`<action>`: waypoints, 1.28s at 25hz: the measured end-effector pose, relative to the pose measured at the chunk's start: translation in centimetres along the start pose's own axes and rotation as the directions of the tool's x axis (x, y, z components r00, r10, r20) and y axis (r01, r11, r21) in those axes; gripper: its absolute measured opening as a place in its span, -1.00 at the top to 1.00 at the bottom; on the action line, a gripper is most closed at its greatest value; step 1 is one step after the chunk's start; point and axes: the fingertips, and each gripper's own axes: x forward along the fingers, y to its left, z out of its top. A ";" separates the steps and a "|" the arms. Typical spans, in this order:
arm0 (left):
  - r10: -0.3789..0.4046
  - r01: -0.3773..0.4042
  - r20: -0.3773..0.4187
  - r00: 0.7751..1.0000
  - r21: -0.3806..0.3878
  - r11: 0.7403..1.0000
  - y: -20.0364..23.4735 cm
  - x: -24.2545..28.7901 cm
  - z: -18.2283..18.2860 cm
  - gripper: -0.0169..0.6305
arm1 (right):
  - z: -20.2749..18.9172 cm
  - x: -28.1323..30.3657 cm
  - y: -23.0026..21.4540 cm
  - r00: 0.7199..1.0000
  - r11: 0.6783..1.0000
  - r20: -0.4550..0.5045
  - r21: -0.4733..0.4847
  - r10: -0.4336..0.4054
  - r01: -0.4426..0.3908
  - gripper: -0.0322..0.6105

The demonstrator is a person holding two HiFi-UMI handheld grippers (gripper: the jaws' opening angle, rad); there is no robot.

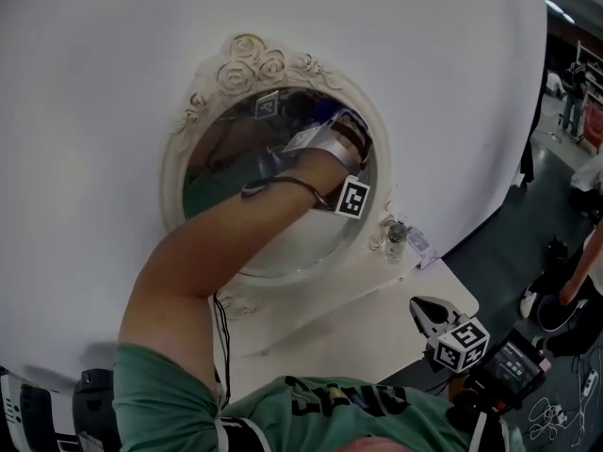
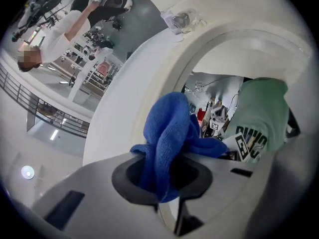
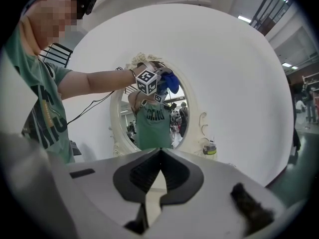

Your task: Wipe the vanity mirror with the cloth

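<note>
An oval vanity mirror (image 1: 283, 224) in a cream, rose-carved frame (image 1: 247, 64) leans on the white backdrop. My left gripper (image 1: 332, 135) reaches to the glass's upper right, shut on a blue cloth (image 1: 334, 113). In the left gripper view the bunched cloth (image 2: 167, 133) sticks out of the left gripper (image 2: 162, 171) against the glass (image 2: 224, 108), beside the frame (image 2: 239, 39). My right gripper (image 1: 421, 307) hangs low at the table's right end, shut with nothing in it. The right gripper view shows the right gripper (image 3: 159, 166) facing the mirror (image 3: 154, 118) and cloth (image 3: 169, 81) from a distance.
A small bottle (image 1: 396, 238) stands on the white table (image 1: 330, 332) just right of the mirror's foot, with a clear plastic piece (image 1: 420, 249) beside it. The table ends at the right, where a dark floor and other people (image 1: 575, 271) show.
</note>
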 end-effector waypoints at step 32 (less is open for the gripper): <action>-0.273 0.273 -0.006 0.962 0.024 0.962 -22.4 -19.0 -13.4 0.73 | 3.9 7.7 13.3 0.971 0.959 -0.032 -0.153 0.237 -0.239 0.88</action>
